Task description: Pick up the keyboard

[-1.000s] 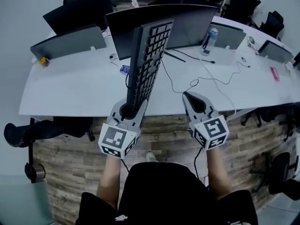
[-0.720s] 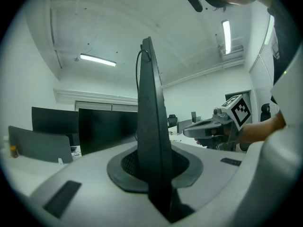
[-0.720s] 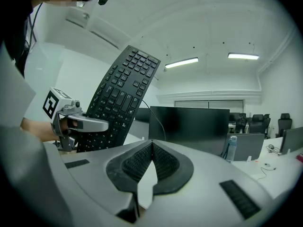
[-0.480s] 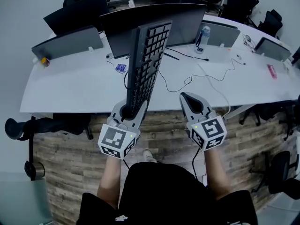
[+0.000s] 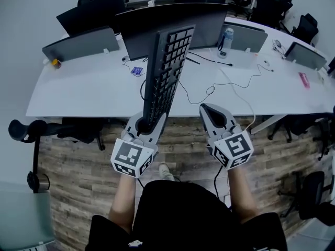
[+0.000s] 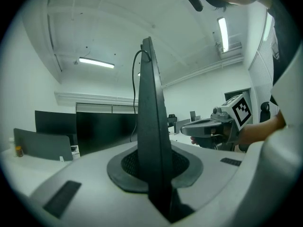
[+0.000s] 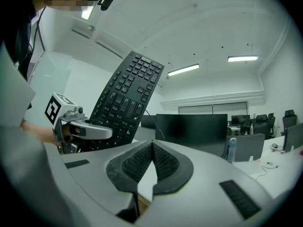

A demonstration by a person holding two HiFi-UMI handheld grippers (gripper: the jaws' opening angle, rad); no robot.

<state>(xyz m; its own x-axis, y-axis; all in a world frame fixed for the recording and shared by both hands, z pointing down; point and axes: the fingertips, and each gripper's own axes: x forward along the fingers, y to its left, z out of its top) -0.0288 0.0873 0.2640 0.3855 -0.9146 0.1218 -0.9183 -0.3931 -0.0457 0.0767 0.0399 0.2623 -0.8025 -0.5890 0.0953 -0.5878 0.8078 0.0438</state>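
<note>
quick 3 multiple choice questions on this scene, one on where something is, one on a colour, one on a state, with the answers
1. Where is the keyboard?
A) flat on the desk
B) gripped at one end by the left claw
C) in the right claw

2. What colour is the keyboard?
A) white
B) black
C) red

3. How does the right claw stand?
A) shut and empty
B) wide open
C) shut on the keyboard

Answers:
1 B: the left gripper view shows that claw's pads pressed on the keyboard's end, and the keyboard stands up off the desk.
2 B: its body and keys are black.
3 A: the right gripper view shows the pads together with nothing between them.
</note>
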